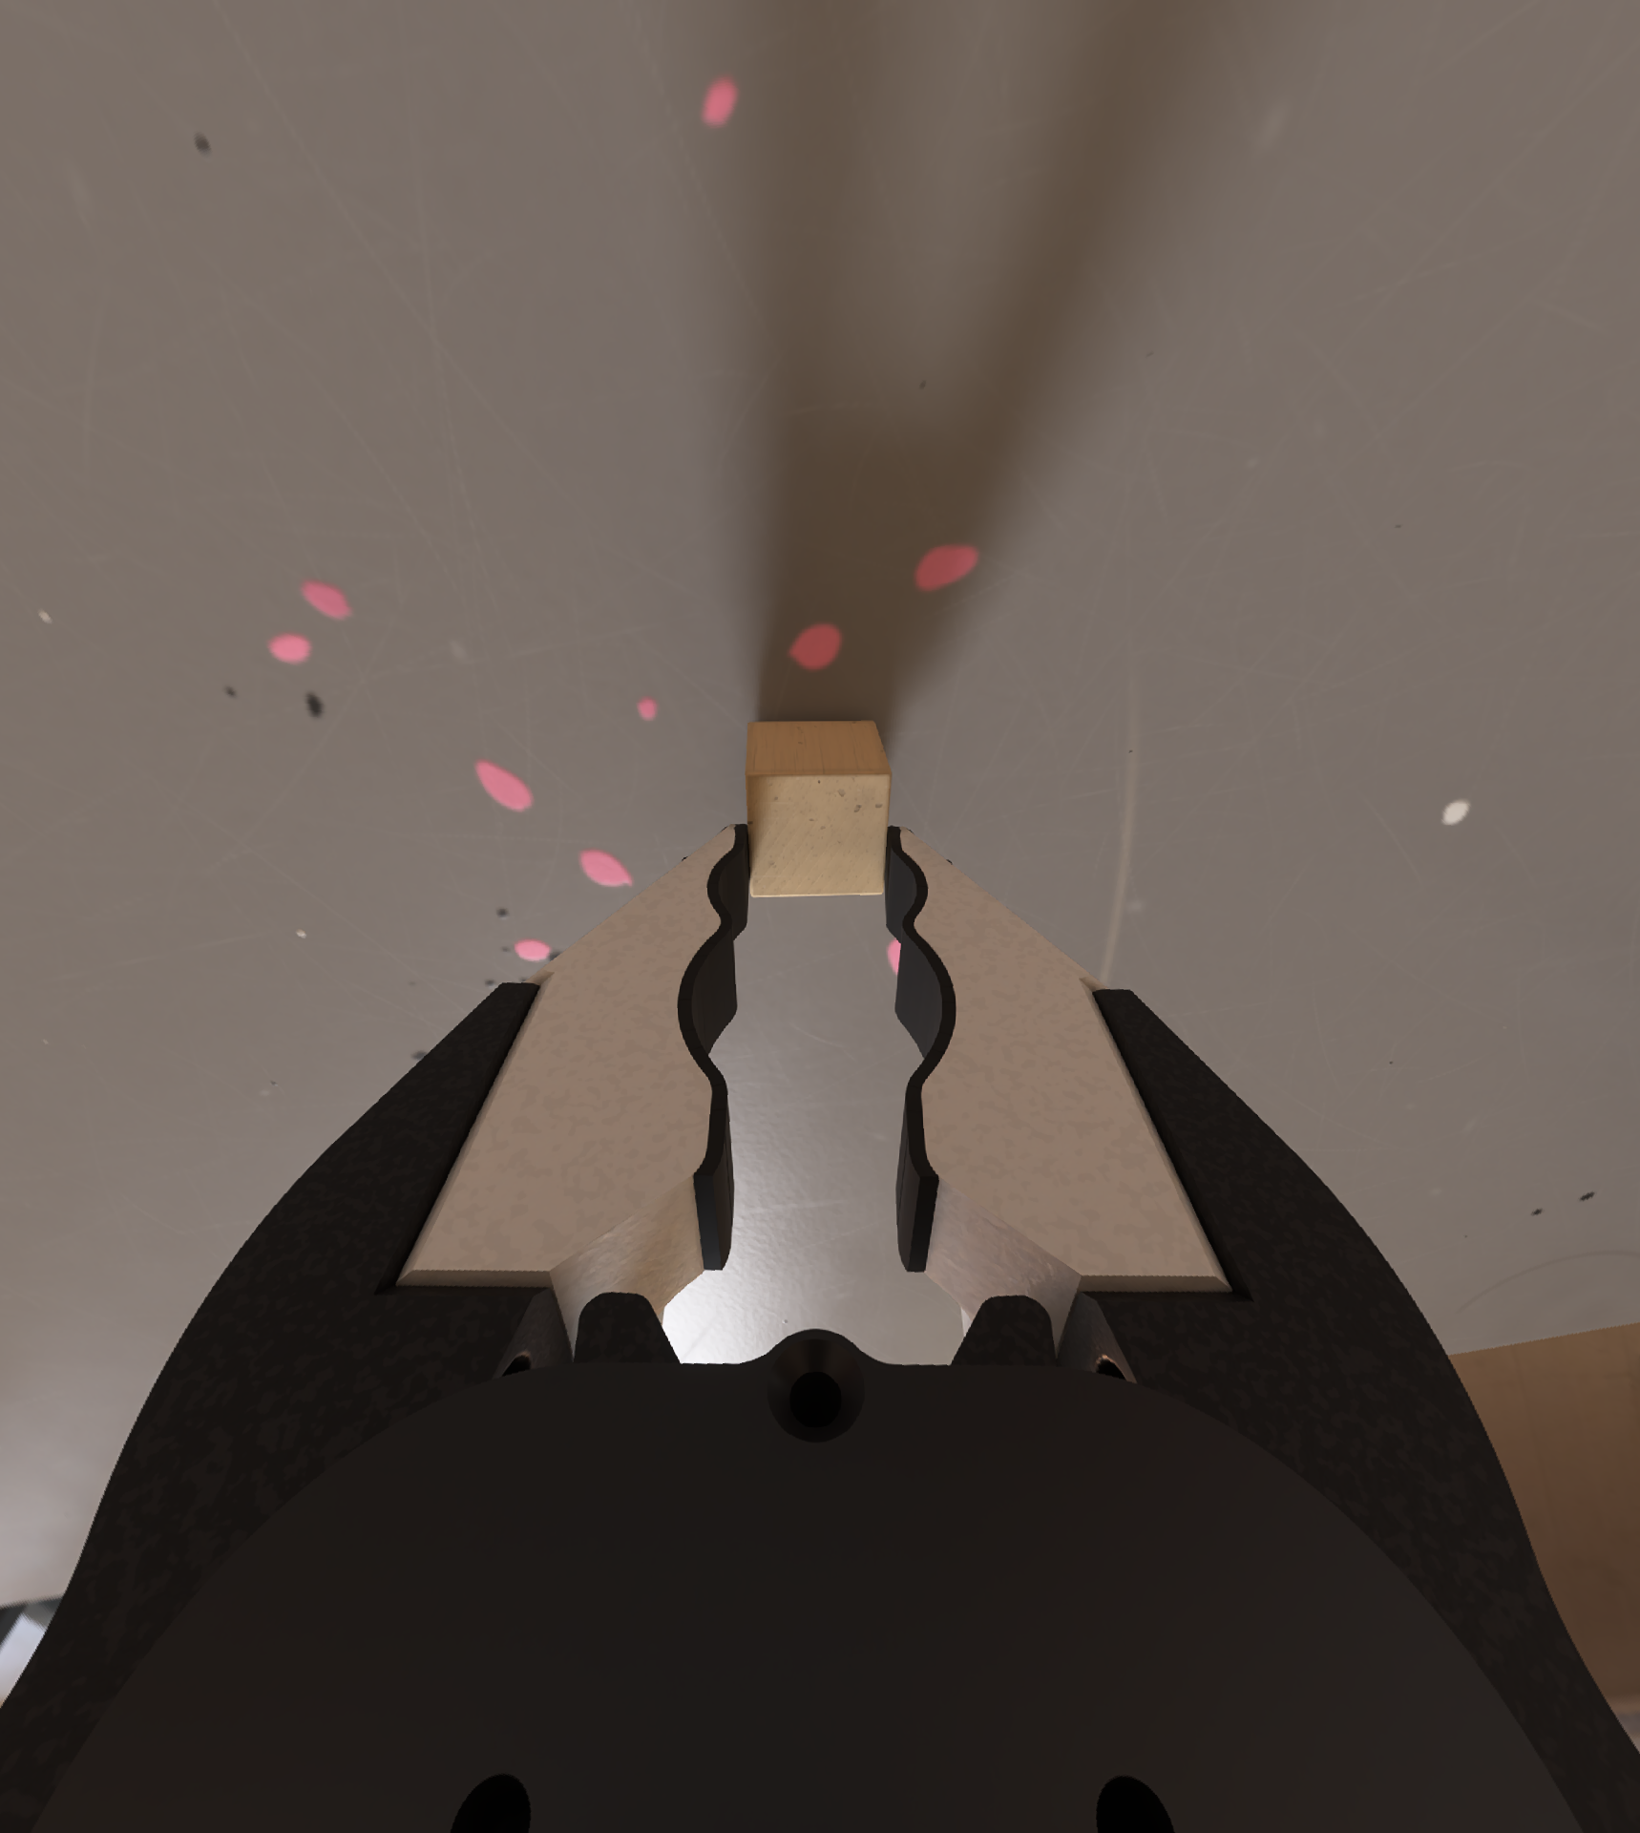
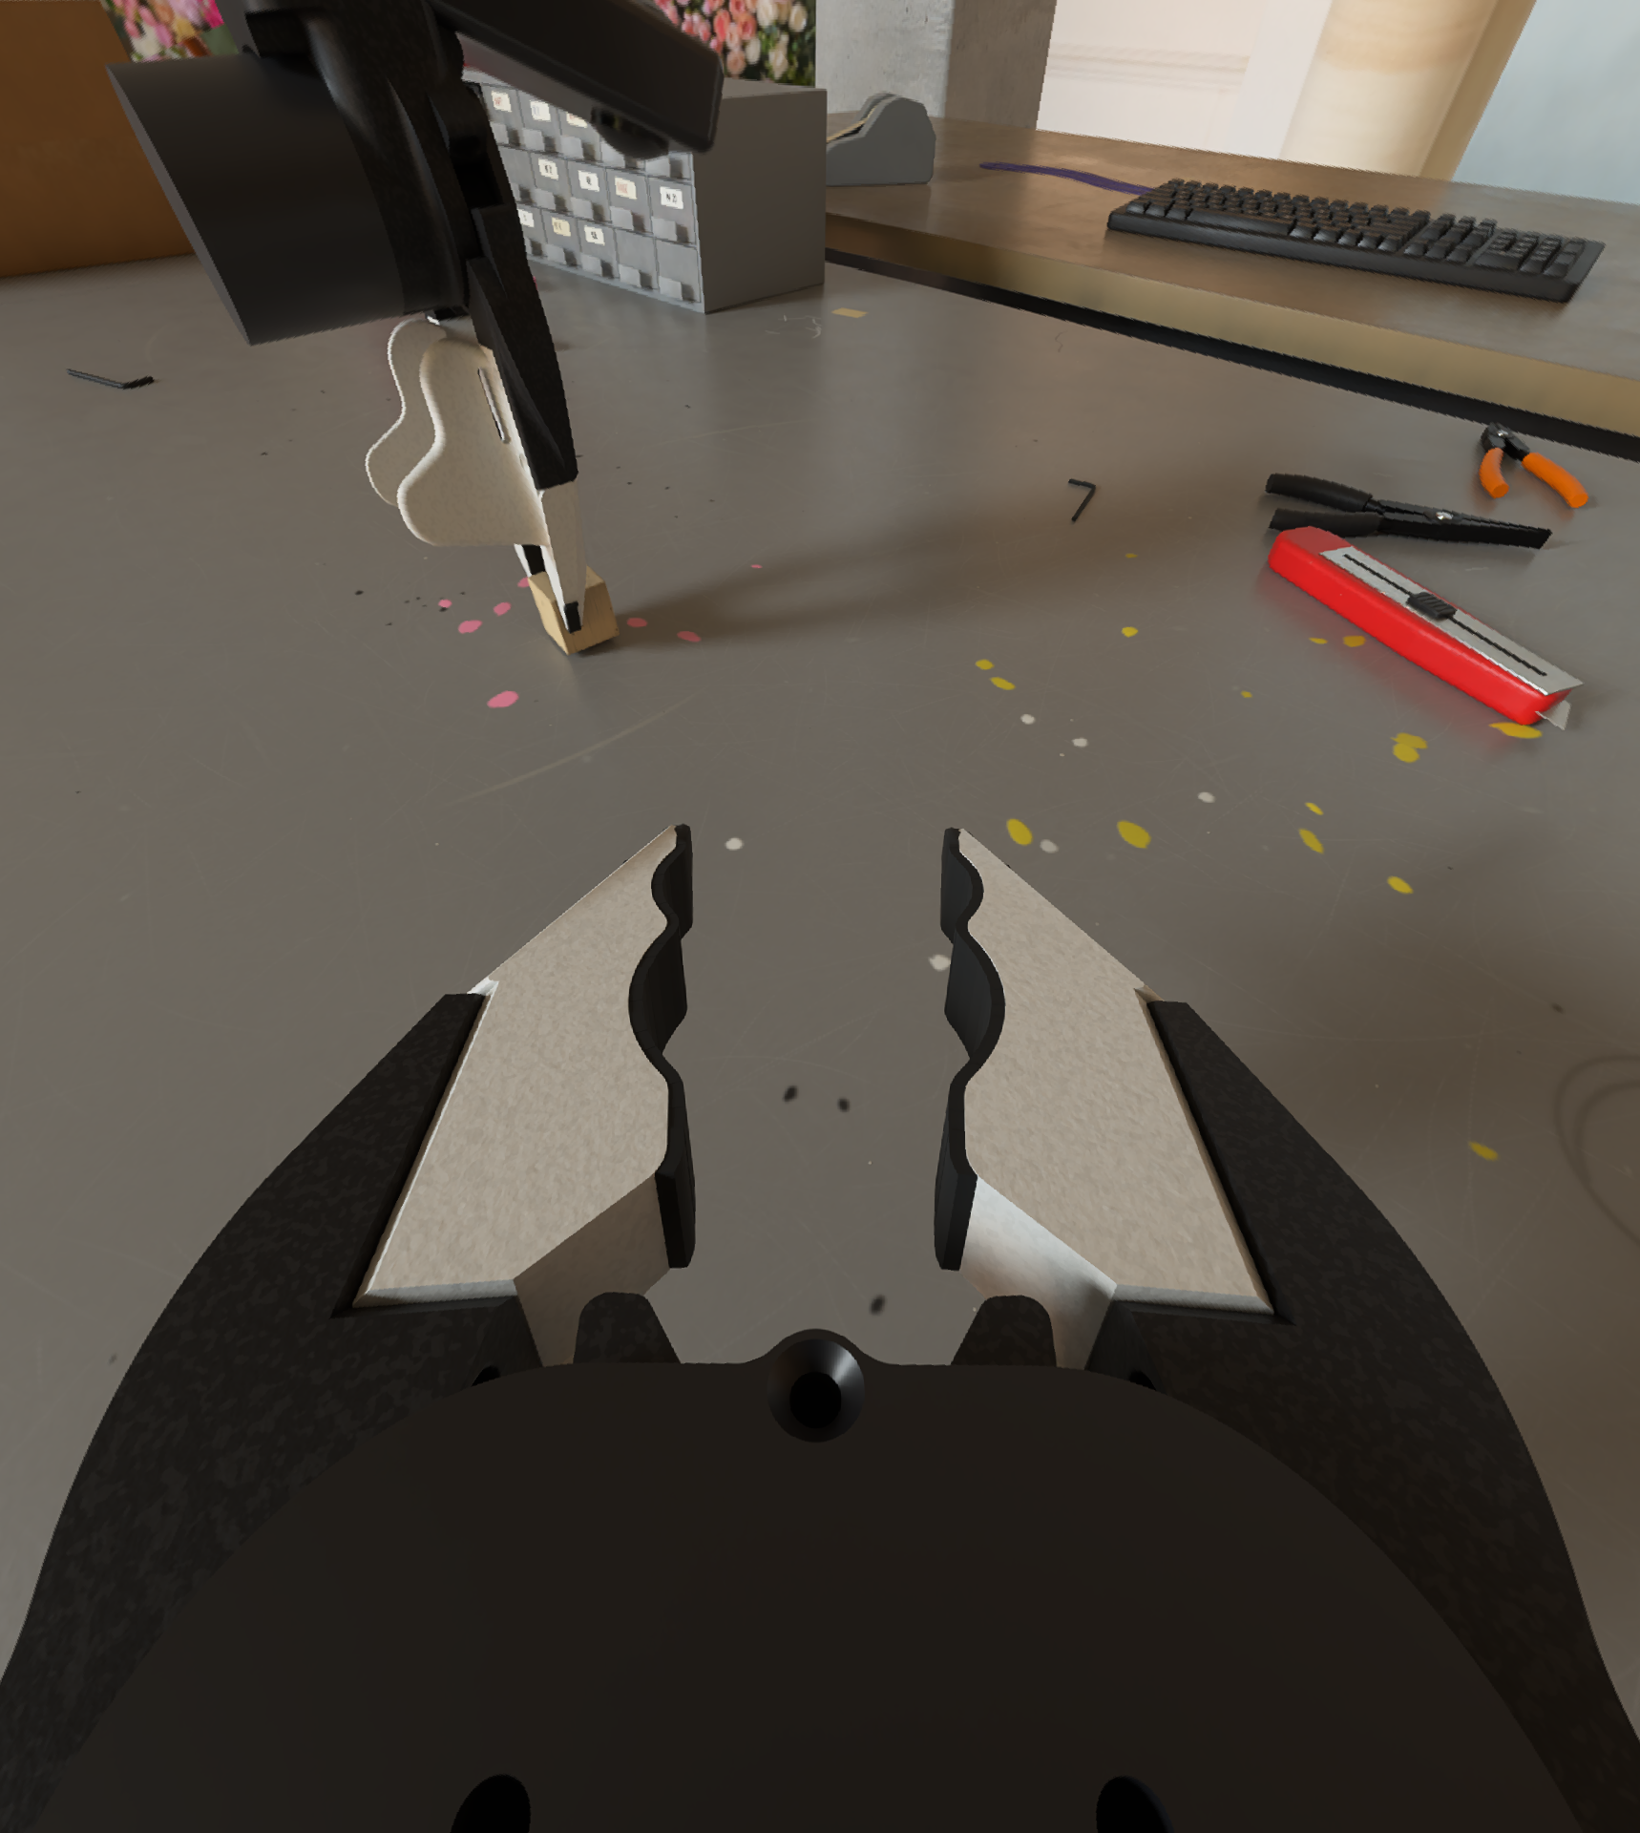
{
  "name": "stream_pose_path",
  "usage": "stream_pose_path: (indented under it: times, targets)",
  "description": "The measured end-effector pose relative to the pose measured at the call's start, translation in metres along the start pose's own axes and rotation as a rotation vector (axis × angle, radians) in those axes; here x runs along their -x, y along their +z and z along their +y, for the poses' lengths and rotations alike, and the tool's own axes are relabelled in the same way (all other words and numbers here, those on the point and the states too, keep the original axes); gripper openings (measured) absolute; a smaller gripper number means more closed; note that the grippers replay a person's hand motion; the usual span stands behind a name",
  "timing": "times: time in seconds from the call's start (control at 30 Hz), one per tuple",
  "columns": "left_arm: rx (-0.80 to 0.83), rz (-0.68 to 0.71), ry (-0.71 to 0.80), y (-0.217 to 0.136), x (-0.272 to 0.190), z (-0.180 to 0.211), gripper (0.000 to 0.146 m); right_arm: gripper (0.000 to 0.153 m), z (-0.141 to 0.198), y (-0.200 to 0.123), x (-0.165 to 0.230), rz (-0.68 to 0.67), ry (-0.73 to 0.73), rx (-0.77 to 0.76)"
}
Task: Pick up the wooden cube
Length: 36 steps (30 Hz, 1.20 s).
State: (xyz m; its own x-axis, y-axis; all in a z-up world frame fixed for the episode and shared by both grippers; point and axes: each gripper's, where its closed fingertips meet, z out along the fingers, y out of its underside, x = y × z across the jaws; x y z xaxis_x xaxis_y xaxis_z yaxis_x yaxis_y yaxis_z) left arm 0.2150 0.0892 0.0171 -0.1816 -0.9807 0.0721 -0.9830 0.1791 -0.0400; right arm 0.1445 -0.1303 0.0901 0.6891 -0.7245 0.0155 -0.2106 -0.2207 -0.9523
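Left gripper [image 1: 816, 858] fingers pinch the wooden cube [image 1: 818, 818] at their very tips on the tabletop [image 1: 300, 397], so lifting could slip it; right gripper [image 2: 816, 853] gapes empty.

Over on the grey desk [image 2: 895, 595], a red box cutter [image 2: 1421, 625] lies just beside black pliers [image 2: 1401, 521], orange-handled cutters [image 2: 1530, 471] a little beyond. Farther back: a black keyboard [image 2: 1352, 238], a grey drawer cabinet [image 2: 657, 198], pink and yellow paint specks scattered about.

your left gripper [image 1: 816, 858] and right gripper [image 2: 816, 873] match: black grainy shells, pale beige fingers, wavy black pads, one central screw hole.
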Motion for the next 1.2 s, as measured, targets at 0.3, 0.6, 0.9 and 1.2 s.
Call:
stream_pose_path:
  times: [0.3,0.6,0.9,1.2]
  targets:
    - [-0.376,0.057,0.117,-0.039,-0.002,-0.025,0.027,0.05,0.0,-0.001,-0.002,0.006,0.0,-0.002]
    - [-0.846,0.221,0.094,-0.06,0.001,-0.023,0.027,0.05,0.001,0.002,0.002,0.006,-0.018,0.009]
    - [-1.108,0.127,0.191,-0.067,0.002,-0.017,0.027,0.05,0.003,0.005,0.003,0.013,-0.03,0.018]
    - [-1.058,0.181,0.22,-0.05,-0.007,-0.019,0.027,0.05,0.003,0.005,0.001,0.02,-0.033,0.019]
